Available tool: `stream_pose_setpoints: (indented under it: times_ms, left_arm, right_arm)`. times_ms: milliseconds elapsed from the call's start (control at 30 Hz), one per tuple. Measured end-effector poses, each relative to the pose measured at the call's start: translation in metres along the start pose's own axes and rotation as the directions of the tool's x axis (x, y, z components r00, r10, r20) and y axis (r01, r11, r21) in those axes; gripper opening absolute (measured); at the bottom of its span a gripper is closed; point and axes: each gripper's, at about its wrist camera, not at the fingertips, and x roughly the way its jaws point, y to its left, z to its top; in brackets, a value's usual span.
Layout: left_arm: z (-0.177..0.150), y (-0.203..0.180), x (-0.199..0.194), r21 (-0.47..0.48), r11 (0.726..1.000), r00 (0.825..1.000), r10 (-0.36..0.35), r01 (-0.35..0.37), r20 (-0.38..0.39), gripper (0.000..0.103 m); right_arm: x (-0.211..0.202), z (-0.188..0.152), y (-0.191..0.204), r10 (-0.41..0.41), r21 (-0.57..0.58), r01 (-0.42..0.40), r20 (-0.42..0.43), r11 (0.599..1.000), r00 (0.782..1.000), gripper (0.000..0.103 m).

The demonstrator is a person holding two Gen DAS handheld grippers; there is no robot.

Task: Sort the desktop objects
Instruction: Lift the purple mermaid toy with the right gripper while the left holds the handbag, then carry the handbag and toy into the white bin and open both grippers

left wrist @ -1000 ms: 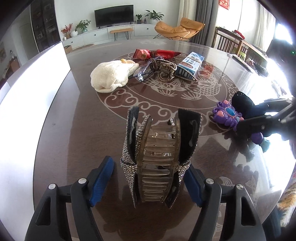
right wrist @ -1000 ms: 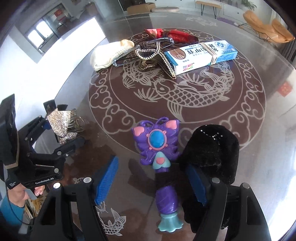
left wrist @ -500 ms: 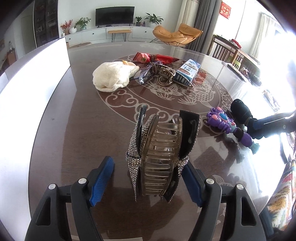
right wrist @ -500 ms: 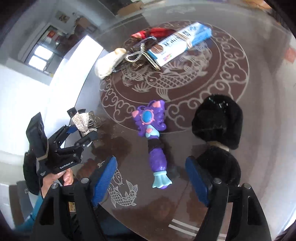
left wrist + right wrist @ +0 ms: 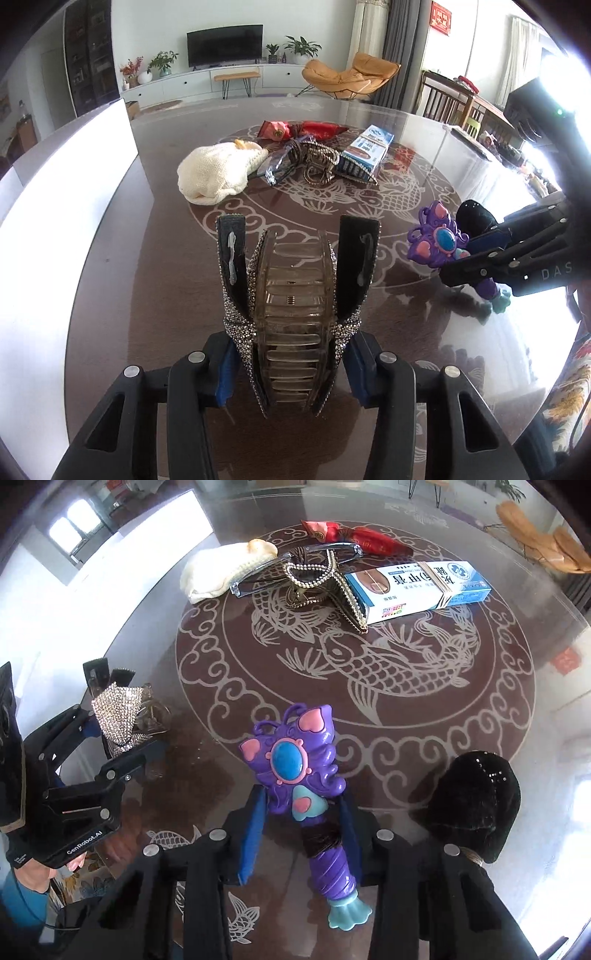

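Observation:
My left gripper (image 5: pixel 291 365) is shut on a rhinestone hair claw (image 5: pixel 293 314), which stands upright on the dark round table (image 5: pixel 147 280); it also shows in the right wrist view (image 5: pixel 118 712). My right gripper (image 5: pixel 303 834) has closed around the handle of a purple butterfly toy wand (image 5: pixel 295 764), its blue pads (image 5: pixel 253 834) against the handle. The wand (image 5: pixel 439 243) lies on the table at the right in the left wrist view.
A black fuzzy hair clip (image 5: pixel 476 797) lies right of the wand. At the far side lie a cream knitted pouch (image 5: pixel 214 171), glasses (image 5: pixel 295 563), a beaded hair claw (image 5: pixel 317 579), a blue-white box (image 5: pixel 417 585) and red wrappers (image 5: pixel 351 535).
My left gripper closed on the rhinestone hair claw. My right gripper came down over the wand and closed around its handle, having moved off the black fuzzy clip.

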Motion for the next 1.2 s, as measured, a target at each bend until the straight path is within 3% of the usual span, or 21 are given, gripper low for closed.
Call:
stream_pose_setpoints:
  times_ms: [67,300,400,533,633,733,833,900,1000,1067,1133,1167,1200]
  left_arm:
    - [0.002,0.006,-0.021,-0.005,1.0,0.999,-0.013,0.013,0.05,0.048]
    - [0.005,0.044,-0.089,-0.079,0.996,0.985,-0.036,0.05,0.17,0.048]
    - [0.005,0.069,-0.119,-0.129,0.99,0.977,-0.031,0.059,0.213,0.048]
    - [0.004,0.123,-0.159,-0.21,0.978,0.969,0.046,0.005,0.242,0.048]
    - [-0.002,0.179,-0.182,-0.294,0.953,0.963,0.139,-0.068,0.23,0.048]
    - [-0.016,0.236,-0.191,-0.374,0.911,0.956,0.246,-0.171,0.163,0.048]
    - [-0.036,0.289,-0.184,-0.449,0.863,0.957,0.285,-0.23,0.057,0.048]
    - [-0.049,0.314,-0.172,-0.479,0.838,0.958,0.286,-0.26,-0.019,0.048]
    - [-0.065,0.328,-0.154,-0.494,0.823,0.959,0.27,-0.279,-0.091,0.049]
    - [-0.072,0.329,-0.144,-0.501,0.81,0.951,0.275,-0.307,-0.138,0.051]
    - [-0.081,0.329,-0.138,-0.512,0.799,0.949,0.276,-0.315,-0.153,0.067]
    - [-0.081,0.328,-0.137,-0.518,0.793,0.946,0.285,-0.322,-0.152,0.075]
    - [-0.082,0.327,-0.14,-0.523,0.788,0.944,0.301,-0.325,-0.134,0.076]
  right_arm:
    - [-0.014,-0.003,0.001,0.023,0.02,-0.024,0.034,1.0,0.999,0.021]
    - [-0.06,0.002,0.018,0.094,-0.001,-0.095,0.164,0.995,0.982,0.021]
    - [-0.073,0.01,0.036,0.146,0.0,-0.15,0.227,0.989,0.963,0.021]
    - [-0.091,0.043,0.088,0.252,-0.054,-0.247,0.287,0.968,0.924,0.022]
    - [-0.109,0.071,0.148,0.363,-0.138,-0.336,0.32,0.932,0.875,0.022]
    - [-0.115,0.097,0.215,0.471,-0.226,-0.416,0.328,0.881,0.819,0.022]
    - [-0.098,0.116,0.28,0.541,-0.292,-0.466,0.285,0.836,0.791,0.022]
    - [-0.073,0.124,0.318,0.532,-0.325,-0.449,0.244,0.833,0.811,0.022]
    - [-0.026,0.131,0.364,0.421,-0.388,-0.318,0.216,0.865,0.881,0.022]
    - [0.005,0.135,0.381,0.36,-0.399,-0.267,0.18,0.877,0.915,0.023]
    - [0.027,0.136,0.391,0.324,-0.386,-0.251,0.134,0.888,0.937,0.025]
    - [0.036,0.136,0.394,0.323,-0.375,-0.262,0.108,0.889,0.94,0.031]
    - [0.041,0.136,0.394,0.326,-0.366,-0.272,0.095,0.89,0.94,0.041]
